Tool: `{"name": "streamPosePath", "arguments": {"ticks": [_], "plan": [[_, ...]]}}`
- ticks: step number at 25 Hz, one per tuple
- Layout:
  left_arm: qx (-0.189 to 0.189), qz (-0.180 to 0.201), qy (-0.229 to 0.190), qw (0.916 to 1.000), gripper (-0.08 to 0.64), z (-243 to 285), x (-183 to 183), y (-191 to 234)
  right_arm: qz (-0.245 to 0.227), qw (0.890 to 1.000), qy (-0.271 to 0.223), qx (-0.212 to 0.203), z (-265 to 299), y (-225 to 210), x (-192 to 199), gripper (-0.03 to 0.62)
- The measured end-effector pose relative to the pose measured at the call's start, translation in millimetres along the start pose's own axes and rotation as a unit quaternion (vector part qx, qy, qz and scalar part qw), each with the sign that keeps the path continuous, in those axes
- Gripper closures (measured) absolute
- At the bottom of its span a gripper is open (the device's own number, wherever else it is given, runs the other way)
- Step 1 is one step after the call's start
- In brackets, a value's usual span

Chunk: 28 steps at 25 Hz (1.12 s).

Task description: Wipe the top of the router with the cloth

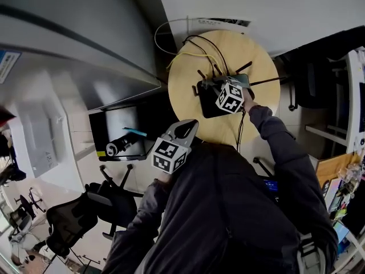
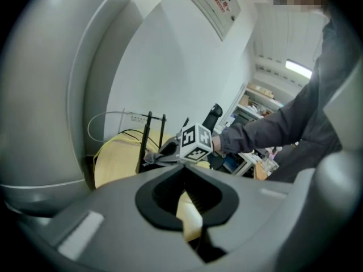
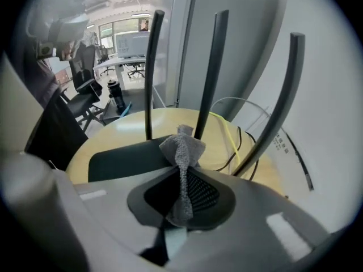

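Observation:
A black router (image 1: 206,103) with several upright antennas (image 3: 210,67) lies on a round wooden table (image 1: 251,50). My right gripper (image 1: 228,84) hangs just over the router's top (image 3: 122,158) and is shut on a small grey cloth (image 3: 182,152). The cloth sticks out of the jaws as a bunched tuft close to the middle antenna's foot. My left gripper (image 1: 187,129) is held back at the table's near edge, close to the person's body. It is shut with nothing in it (image 2: 190,200). From there it looks across the table (image 2: 113,163) at the right gripper (image 2: 164,152).
Yellow and black cables (image 1: 197,50) run off the router's far side, and a white cable loop (image 1: 165,30) hangs by the wall. A grey curved partition (image 1: 74,44) stands on the left. Beside the table are a low black shelf holding a bottle (image 1: 117,147) and an office chair (image 1: 74,221).

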<state>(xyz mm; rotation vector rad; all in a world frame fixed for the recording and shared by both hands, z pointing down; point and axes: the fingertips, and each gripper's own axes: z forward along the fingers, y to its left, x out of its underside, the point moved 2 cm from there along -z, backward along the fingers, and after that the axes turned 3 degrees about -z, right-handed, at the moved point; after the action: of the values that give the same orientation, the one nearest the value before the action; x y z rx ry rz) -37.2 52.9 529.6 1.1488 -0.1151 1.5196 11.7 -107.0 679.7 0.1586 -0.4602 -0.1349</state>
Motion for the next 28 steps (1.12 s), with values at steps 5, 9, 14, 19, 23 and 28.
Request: {"name": "streamPosePath", "arguments": {"ticks": [5, 9, 14, 19, 23, 28], "plan": [[-0.015, -0.007, -0.005, 0.9999, 0.560, -7, 1, 5, -0.033, 0.999, 0.018, 0.001, 11, 4, 6, 0.565], [-0.016, -0.007, -0.008, 0.9998, 0.560, -9, 2, 5, -0.026, 0.999, 0.019, -0.007, 8, 12, 9, 0.565], [-0.004, 0.002, -0.007, 1.0000, 0.560, -5, 2, -1, -0.013, 1.000, 0.016, -0.017, -2, 36, 17, 0.565], [0.014, 0.012, 0.000, 0.9998, 0.560, 2, 2, -10, -0.005, 1.000, 0.010, -0.027, -11, 66, 24, 0.565], [0.028, 0.023, 0.007, 0.9993, 0.560, 8, 3, -17, 0.007, 0.999, 0.005, -0.032, -17, 87, 29, 0.565], [0.038, 0.031, 0.011, 0.9987, 0.560, 11, 3, -23, 0.009, 0.999, 0.002, -0.036, -25, 109, 34, 0.565]]}}
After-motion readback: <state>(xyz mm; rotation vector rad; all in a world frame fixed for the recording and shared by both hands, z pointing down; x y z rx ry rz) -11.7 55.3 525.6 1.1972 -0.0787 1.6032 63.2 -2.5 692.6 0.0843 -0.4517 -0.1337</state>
